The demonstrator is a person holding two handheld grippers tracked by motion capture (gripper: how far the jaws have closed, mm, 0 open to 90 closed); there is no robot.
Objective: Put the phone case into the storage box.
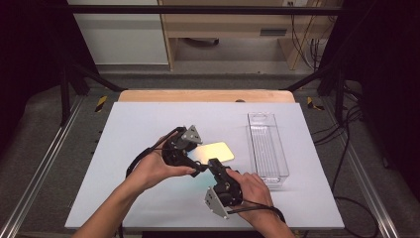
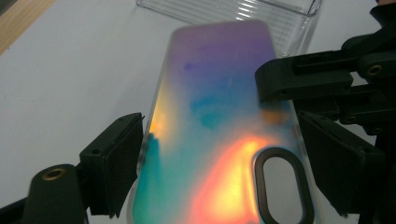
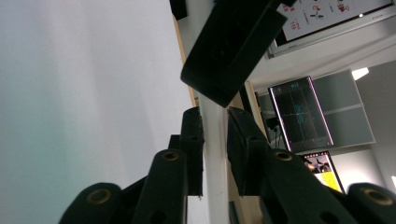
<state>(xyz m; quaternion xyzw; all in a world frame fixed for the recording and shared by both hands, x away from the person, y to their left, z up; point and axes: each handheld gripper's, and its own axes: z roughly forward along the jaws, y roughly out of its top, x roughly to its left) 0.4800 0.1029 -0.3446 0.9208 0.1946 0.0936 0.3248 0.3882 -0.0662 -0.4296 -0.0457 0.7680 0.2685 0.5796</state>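
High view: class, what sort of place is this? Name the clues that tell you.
Probably a lab or test workshop, not a home: a white table set inside a dark metal frame, loose cables on the floor, and a desk behind.

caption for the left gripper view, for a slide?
Left gripper shut across an iridescent phone case, right gripper pinching its edge.
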